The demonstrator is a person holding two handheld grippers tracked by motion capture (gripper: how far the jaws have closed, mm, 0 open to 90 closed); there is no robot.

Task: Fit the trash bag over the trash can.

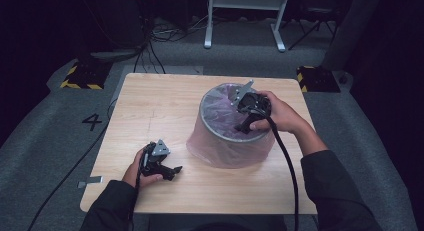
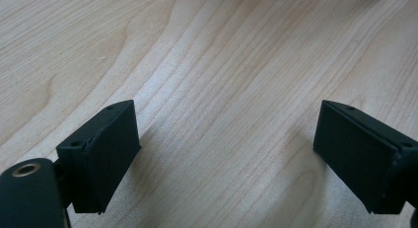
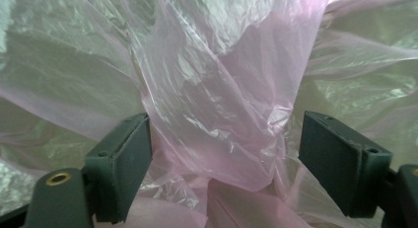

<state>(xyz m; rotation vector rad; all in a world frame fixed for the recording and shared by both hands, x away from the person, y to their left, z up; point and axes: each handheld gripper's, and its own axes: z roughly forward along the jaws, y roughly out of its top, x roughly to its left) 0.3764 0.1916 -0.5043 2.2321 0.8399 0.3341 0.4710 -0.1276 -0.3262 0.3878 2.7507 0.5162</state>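
A round metal bin [image 1: 220, 150] lined with a thin pink plastic bag [image 1: 222, 108] stands right of centre on the wooden table [image 1: 160, 106]. My right gripper [image 1: 243, 125] reaches down into the bin's mouth at its near right rim. In the right gripper view, that right gripper [image 3: 224, 159] has its jaws wide apart, and a crumpled fold of the pink bag [image 3: 217, 90] hangs between them without being pinched. My left gripper [image 1: 175, 171] rests low on the table near the front left, clear of the bin. In the left gripper view, the left gripper [image 2: 224, 154] is open over bare wood [image 2: 222, 50].
Grey carpet surrounds the table, with a "4" [image 1: 91, 121] marked on it at the left. Yellow-and-black striped blocks [image 1: 80, 76] [image 1: 317, 77] sit by the far corners. A white frame [image 1: 245, 21] and cables lie behind. A small grey tab [image 1: 90, 181] sticks out at the front left edge.
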